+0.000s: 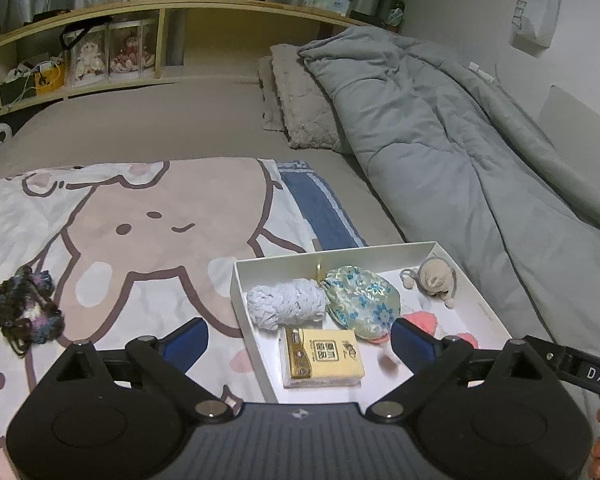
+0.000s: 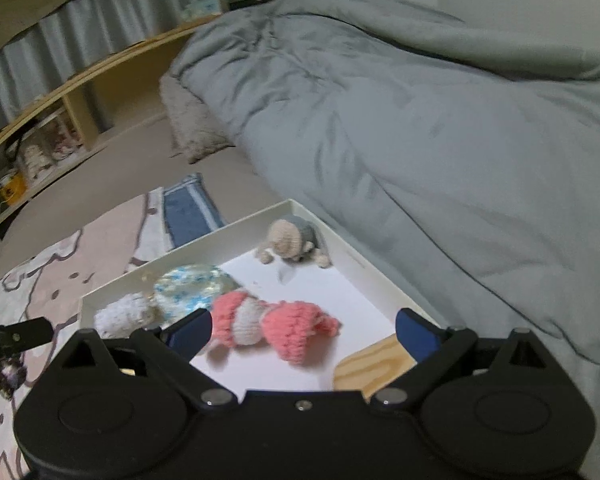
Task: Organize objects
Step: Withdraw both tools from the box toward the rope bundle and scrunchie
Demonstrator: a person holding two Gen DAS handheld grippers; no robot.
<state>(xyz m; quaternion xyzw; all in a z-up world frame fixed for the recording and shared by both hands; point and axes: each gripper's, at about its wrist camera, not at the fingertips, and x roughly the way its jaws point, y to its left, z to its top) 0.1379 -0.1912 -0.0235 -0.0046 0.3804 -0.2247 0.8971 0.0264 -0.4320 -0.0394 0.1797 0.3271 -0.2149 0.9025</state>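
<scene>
White tray (image 1: 472,280), lower centre of the left wrist view, already holds a pale yarn ball (image 1: 286,305), floral pouch (image 1: 362,305), yellow box (image 1: 322,358), beige crochet toy (image 1: 436,280) and pink knit toy (image 2: 272,326); sorting looks nearly done, both grippers empty above it with jaws apart. Dark crochet piece (image 1: 26,312), lying alone on the cartoon blanket (image 1: 160,208) at lower left, is probably next, calling for the left gripper (image 1: 300,340) to swing left and descend. Right gripper (image 2: 304,328) hovers over the tray's near end beside a wooden piece (image 2: 374,368); the grey duvet (image 1: 460,140) crowds the tray's right wall.
</scene>
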